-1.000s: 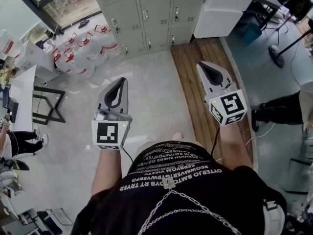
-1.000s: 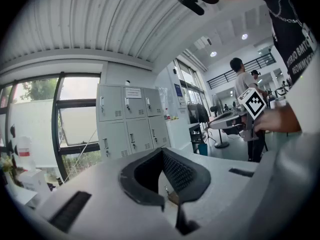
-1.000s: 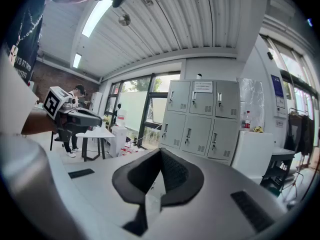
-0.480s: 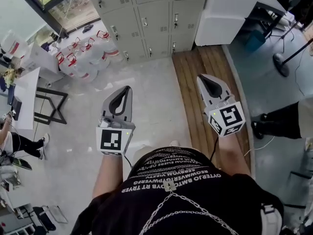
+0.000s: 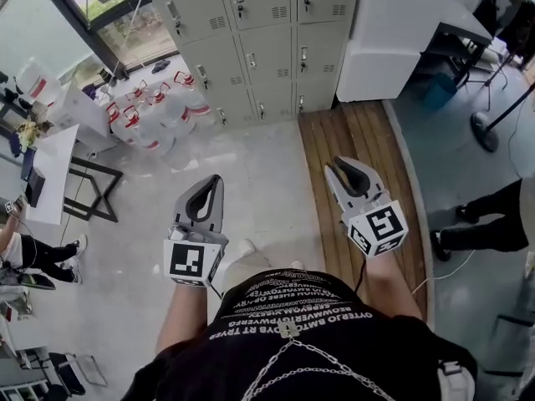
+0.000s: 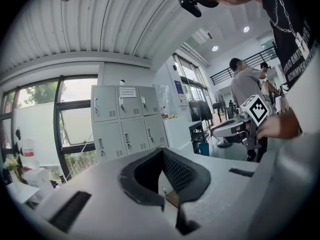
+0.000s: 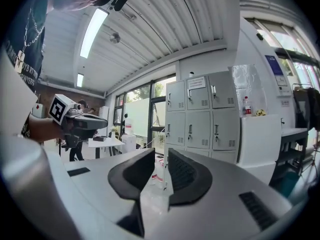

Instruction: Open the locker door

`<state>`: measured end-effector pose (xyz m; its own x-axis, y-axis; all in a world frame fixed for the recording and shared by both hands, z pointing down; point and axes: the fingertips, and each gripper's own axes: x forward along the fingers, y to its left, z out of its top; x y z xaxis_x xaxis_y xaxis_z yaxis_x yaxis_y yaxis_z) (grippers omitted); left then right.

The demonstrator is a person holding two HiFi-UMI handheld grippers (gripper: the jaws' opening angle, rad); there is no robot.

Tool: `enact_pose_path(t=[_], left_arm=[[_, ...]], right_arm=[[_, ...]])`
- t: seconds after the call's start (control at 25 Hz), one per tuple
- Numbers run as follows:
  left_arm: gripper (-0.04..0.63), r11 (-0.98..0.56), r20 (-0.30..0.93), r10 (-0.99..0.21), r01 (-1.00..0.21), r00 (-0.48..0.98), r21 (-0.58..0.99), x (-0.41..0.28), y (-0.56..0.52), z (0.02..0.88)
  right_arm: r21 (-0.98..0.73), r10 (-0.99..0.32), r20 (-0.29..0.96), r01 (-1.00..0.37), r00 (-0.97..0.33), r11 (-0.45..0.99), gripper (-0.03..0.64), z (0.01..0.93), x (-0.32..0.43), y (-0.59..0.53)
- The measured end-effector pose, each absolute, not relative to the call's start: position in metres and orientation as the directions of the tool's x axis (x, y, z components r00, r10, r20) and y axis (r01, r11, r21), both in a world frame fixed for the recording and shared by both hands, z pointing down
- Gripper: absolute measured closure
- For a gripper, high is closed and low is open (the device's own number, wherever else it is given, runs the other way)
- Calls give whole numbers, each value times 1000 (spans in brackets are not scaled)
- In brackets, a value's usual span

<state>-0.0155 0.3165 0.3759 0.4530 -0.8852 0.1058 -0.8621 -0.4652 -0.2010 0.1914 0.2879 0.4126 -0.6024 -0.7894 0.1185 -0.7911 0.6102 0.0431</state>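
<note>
A bank of grey lockers (image 5: 267, 40) stands against the far wall, every door closed; it also shows as lockers (image 6: 127, 124) and lockers (image 7: 200, 119) in the two gripper views. Both grippers are held in the air well short of them, over the floor. My left gripper (image 5: 215, 180) points at the lockers with its tips touching, shut and empty; its jaws (image 6: 161, 151) meet at the front. My right gripper (image 5: 341, 168) hangs over the wooden strip. Its jaws (image 7: 161, 155) are opening, with a narrow gap and nothing between them.
Several water jugs (image 5: 159, 111) are clustered on the floor left of the lockers. A white counter (image 5: 393, 32) adjoins the lockers on the right. A wooden floor strip (image 5: 368, 140) leads toward them. A white table (image 5: 50, 170) stands left; a person's legs (image 5: 493, 215) are at right.
The view has tilted up, showing more of the lockers. Both grippers sit lower in the frame. The right gripper's jaws have parted; the left stays shut.
</note>
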Motion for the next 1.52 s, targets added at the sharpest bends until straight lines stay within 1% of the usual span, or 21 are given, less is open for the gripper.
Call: enact_pose_path(t=[0.04,0.08,0.2,0.32,0.56,0.72,1.16,1.52], left_arm=[[598,-466,108,-885,-862,453,-197,-16,317,376],[598,-468,112,-884,-862,454,-196,-16,318,377],[598,-472,121,-882,-860,456,-196,-16,319,377],[598,-481,119,-877,-854,466,-196,-19,313,377],[598,-482,119,-876,-858,468,-175,-32,304,383],[598,-503,62,-864,-852,499,-146,-35,290,374],[598,-542,-27,-836,-832,548,-115,-58,225,363],[598,-531,-44,-843,-843,535,-86,-113,172,370]], right_arm=[[32,-783,125,-787,-609,617,535,415,190,287],[21,-778,131,-783,-614,622,519,418,187,287],[8,-771,134,-778,-622,628,493,418,184,286],[6,-778,128,-784,-615,620,482,416,181,279],[-4,-773,168,-785,-611,620,477,428,168,268],[-18,-773,184,-789,-607,615,477,431,162,249],[-13,-772,208,-791,-601,612,477,422,135,188],[14,-750,241,-770,-617,638,477,419,81,134]])
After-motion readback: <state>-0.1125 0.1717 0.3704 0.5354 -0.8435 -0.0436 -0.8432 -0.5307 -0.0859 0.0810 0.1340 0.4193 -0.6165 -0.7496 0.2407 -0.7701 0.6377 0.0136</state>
